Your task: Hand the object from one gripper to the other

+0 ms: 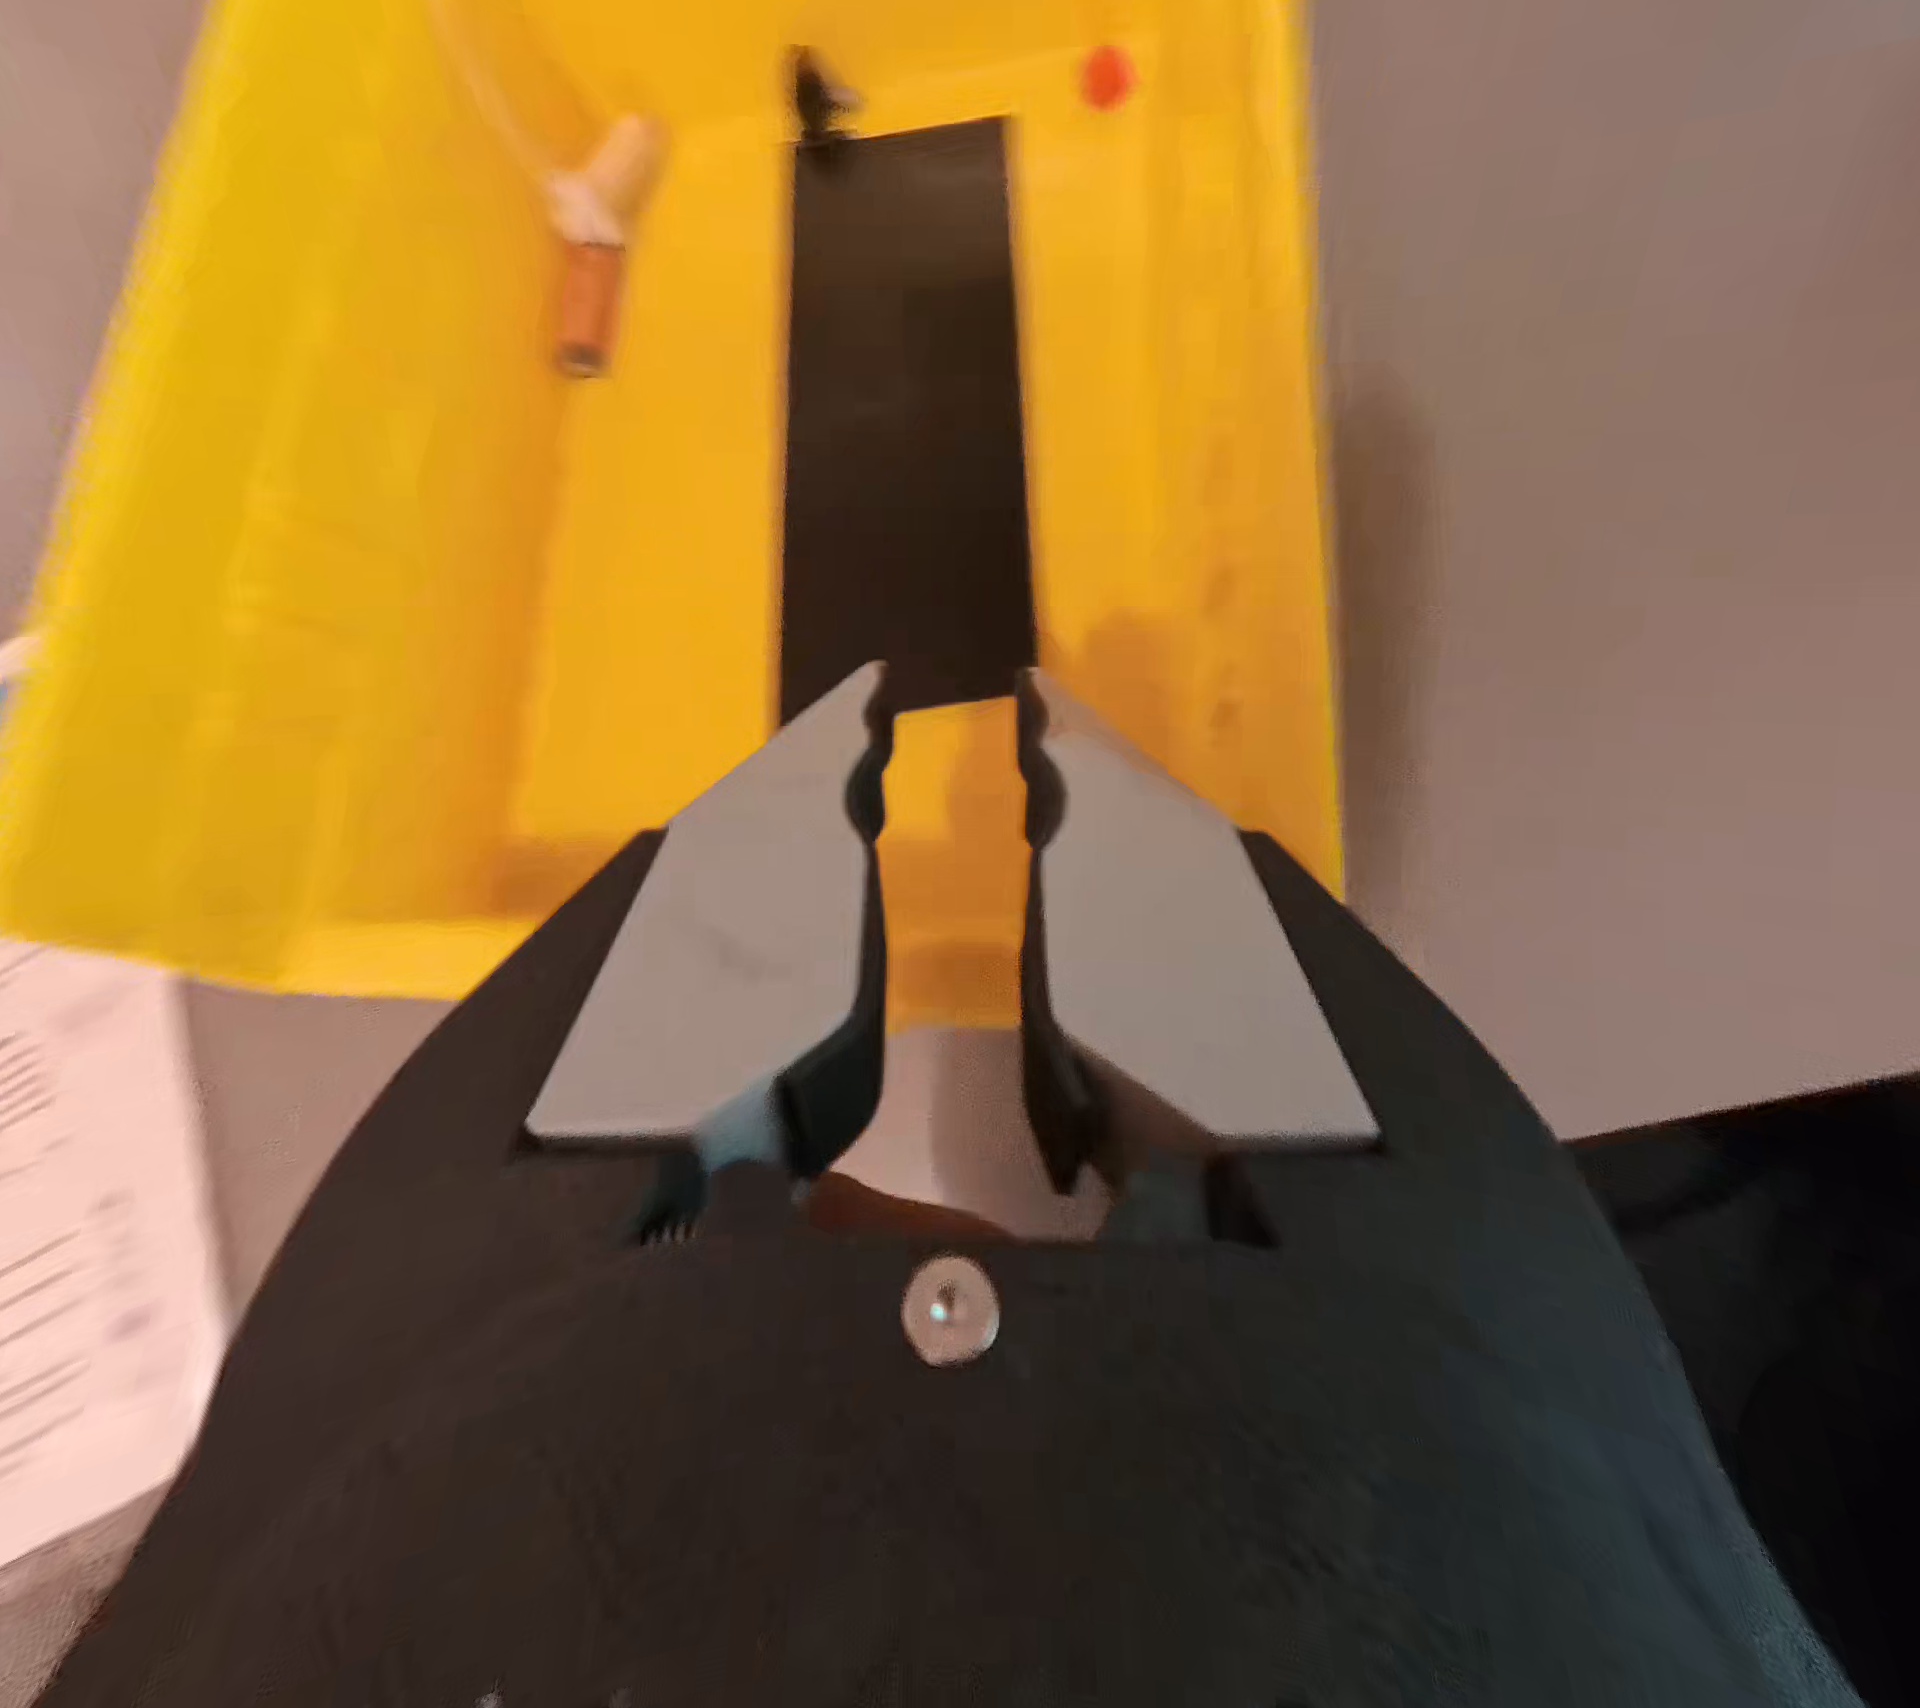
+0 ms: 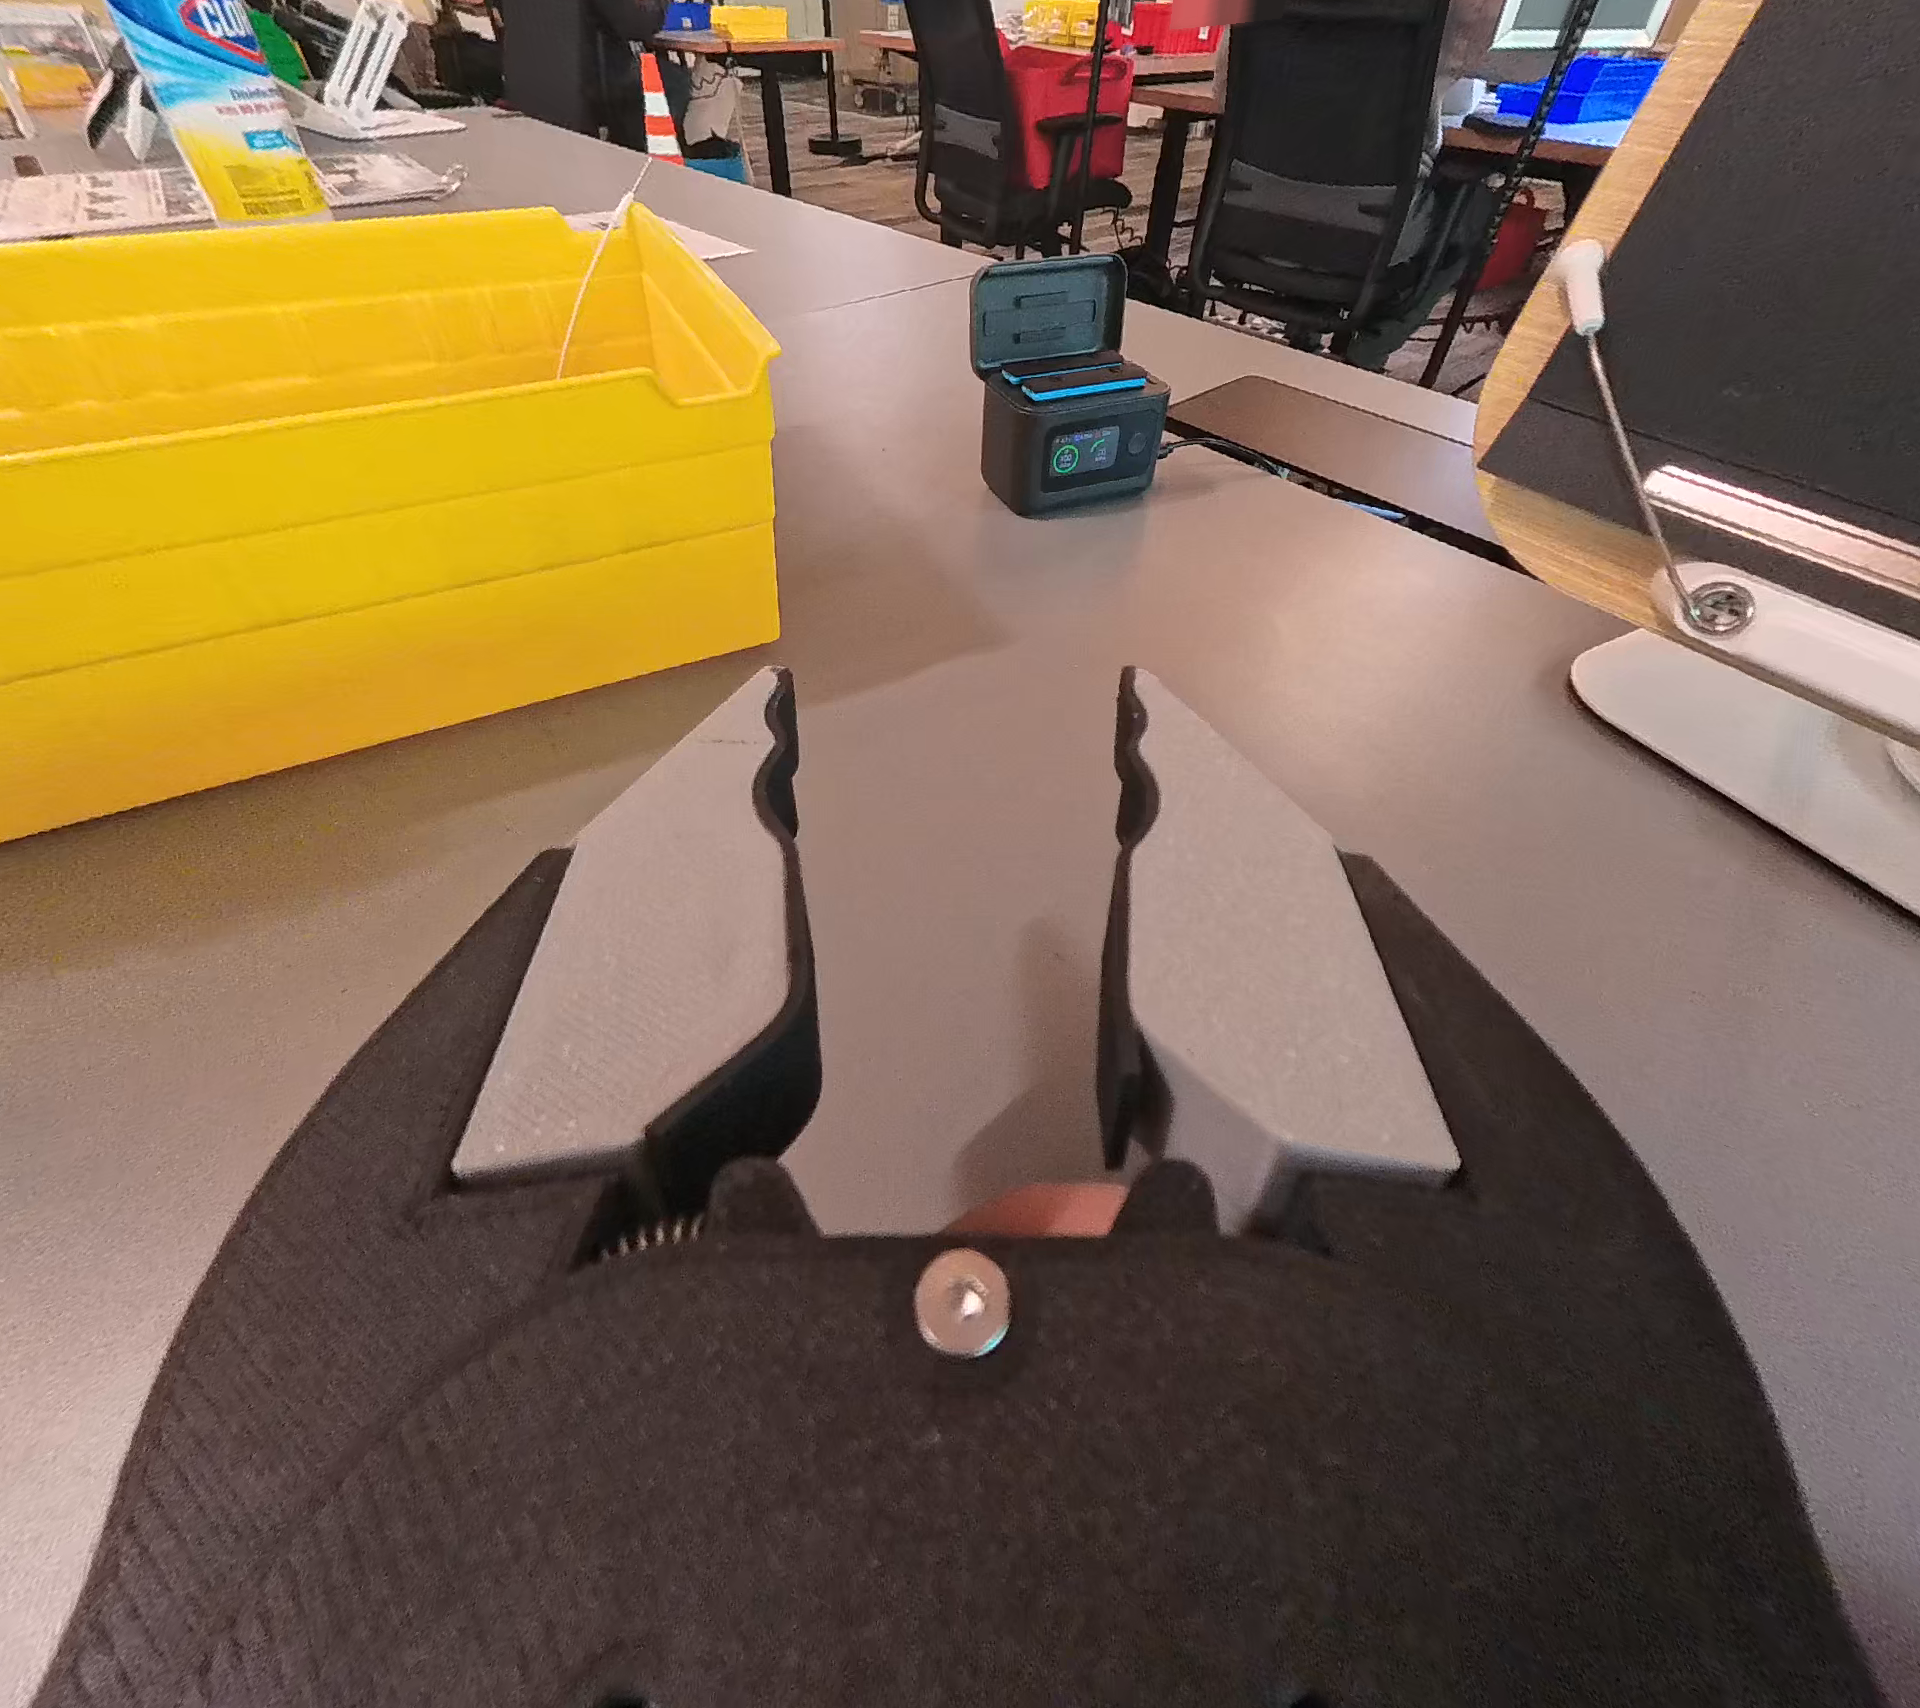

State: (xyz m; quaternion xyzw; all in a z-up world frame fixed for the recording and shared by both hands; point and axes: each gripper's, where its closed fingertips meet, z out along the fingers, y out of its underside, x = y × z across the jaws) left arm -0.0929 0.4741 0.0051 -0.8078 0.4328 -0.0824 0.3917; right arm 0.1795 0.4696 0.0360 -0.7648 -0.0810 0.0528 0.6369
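Left gripper [image 1: 954, 690] over yellow bin [image 1: 343, 515], jaws narrowly parted, straddling near end of flat black strip [image 1: 906, 411] on bin floor; not yet clamped, probably lining up pickup. Small orange-capped vial [image 1: 592, 256] lies left of strip. Right gripper [image 2: 956, 692] low over grey table [image 2: 1351, 775], right of bin, jaws wide apart, empty, likely waiting to receive. Battery charger case [image 2: 1070, 422] farther back.

left view looks down into yellow bin [image 1: 416, 515]; right views it [image 2: 364, 515] sidelong.
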